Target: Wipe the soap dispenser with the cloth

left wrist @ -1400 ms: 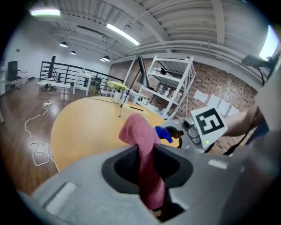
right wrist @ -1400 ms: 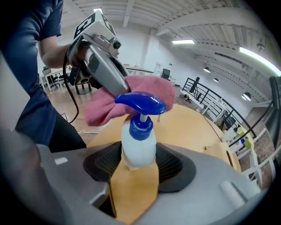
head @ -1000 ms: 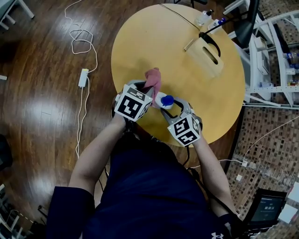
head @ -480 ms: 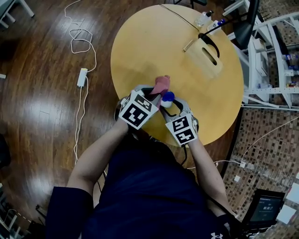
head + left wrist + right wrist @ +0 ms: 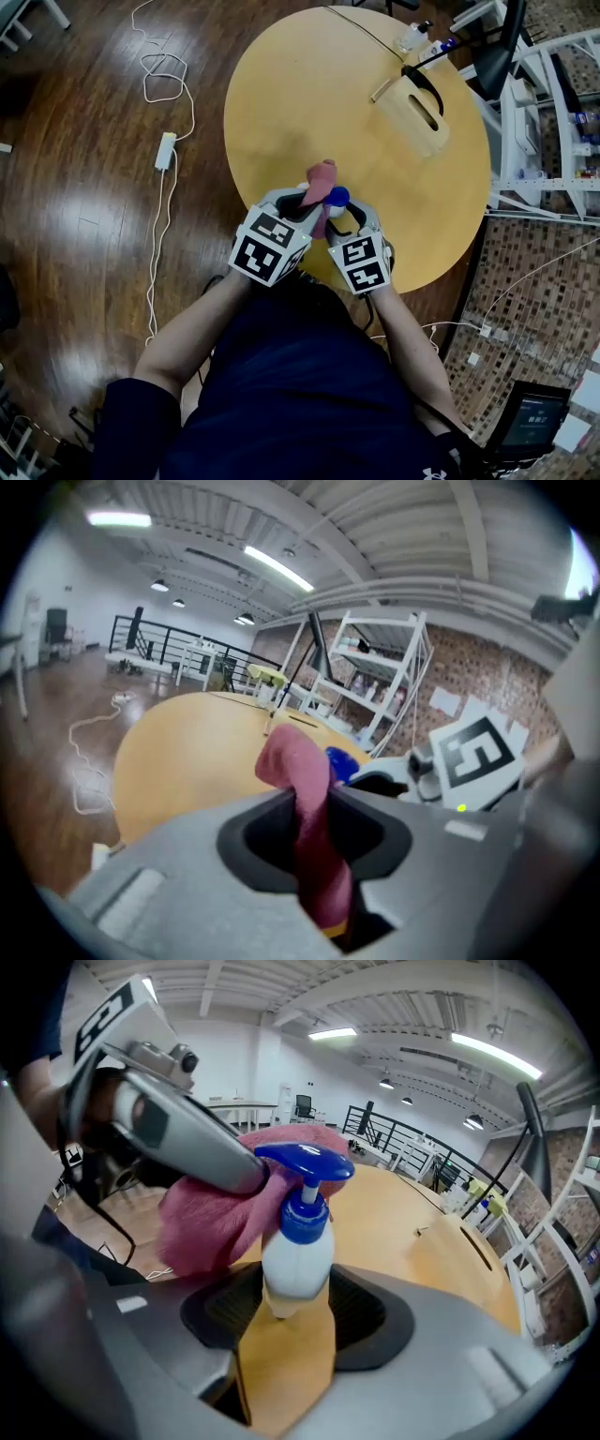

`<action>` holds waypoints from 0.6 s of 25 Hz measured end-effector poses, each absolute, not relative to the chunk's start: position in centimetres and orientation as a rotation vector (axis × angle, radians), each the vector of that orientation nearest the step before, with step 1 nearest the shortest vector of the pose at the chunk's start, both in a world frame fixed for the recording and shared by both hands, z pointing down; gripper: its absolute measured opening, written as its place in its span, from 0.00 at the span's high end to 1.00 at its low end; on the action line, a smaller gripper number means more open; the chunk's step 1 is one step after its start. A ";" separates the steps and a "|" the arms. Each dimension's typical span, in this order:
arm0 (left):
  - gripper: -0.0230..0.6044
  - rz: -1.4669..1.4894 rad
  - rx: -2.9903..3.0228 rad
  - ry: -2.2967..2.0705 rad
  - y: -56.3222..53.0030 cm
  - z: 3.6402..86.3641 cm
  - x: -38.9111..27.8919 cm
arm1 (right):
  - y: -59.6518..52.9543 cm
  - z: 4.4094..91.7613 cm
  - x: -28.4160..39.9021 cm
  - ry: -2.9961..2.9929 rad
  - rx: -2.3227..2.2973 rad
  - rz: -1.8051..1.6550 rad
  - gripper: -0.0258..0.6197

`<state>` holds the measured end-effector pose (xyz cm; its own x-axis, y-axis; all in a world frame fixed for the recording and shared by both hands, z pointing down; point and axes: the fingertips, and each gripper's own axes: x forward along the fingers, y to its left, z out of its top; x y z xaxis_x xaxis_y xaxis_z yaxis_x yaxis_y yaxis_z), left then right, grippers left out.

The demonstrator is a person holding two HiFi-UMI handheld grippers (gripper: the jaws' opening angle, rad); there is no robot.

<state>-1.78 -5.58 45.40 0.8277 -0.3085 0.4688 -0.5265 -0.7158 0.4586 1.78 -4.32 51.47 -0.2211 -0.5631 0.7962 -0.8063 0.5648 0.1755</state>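
The soap dispenser is a small white bottle with a blue pump head. My right gripper is shut on its body and holds it upright above the near edge of the round yellow table. A pink cloth lies against the bottle's left side and behind the pump. My left gripper is shut on this cloth, which sticks up out of its jaws. In the head view the left gripper and right gripper sit close side by side, the cloth bunched between them.
A pale wooden box with a slot lies on the table's far right, with small bottles behind it. A white shelf rack stands to the right. On the dark wood floor to the left lie a white cable and its adapter.
My left gripper has drawn back toward me and shifted right, bringing the cloth in against the pump head. The right gripper has rolled a little and still holds the dispenser in the same spot.
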 end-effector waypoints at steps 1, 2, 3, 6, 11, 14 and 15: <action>0.82 0.398 2.366 -0.611 -4.9 45.3 -1.2 | -4.3 51.5 1.8 -1.910 1.108 0.344 0.61; 0.82 0.332 2.333 -0.632 -4.7 45.6 -0.8 | -4.4 51.5 1.9 -1.905 1.105 0.336 0.61; 0.82 0.295 2.325 -0.661 -4.7 46.1 -0.6 | -4.5 51.5 1.9 -1.900 1.101 0.328 0.61; 0.82 0.314 2.409 -0.731 -5.8 47.2 -0.9 | -4.7 51.7 1.9 -1.887 1.099 0.317 0.61; 0.83 0.436 2.309 -0.860 -9.1 50.2 -4.1 | -4.4 52.2 2.0 -1.883 1.096 0.342 0.62; 0.83 0.400 2.320 -0.840 -9.7 48.6 -5.0 | -4.3 52.5 1.8 -1.883 1.081 0.343 0.63; 0.82 0.390 2.343 -0.815 -9.4 47.7 -4.7 | -4.3 52.6 1.8 -1.885 1.082 0.344 0.63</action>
<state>-4.71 -9.36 47.73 0.7659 -0.4560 0.4533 -0.6391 -0.6175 0.4586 1.84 -4.34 52.61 -0.2052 -0.5429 0.8143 -0.7957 0.5769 0.1842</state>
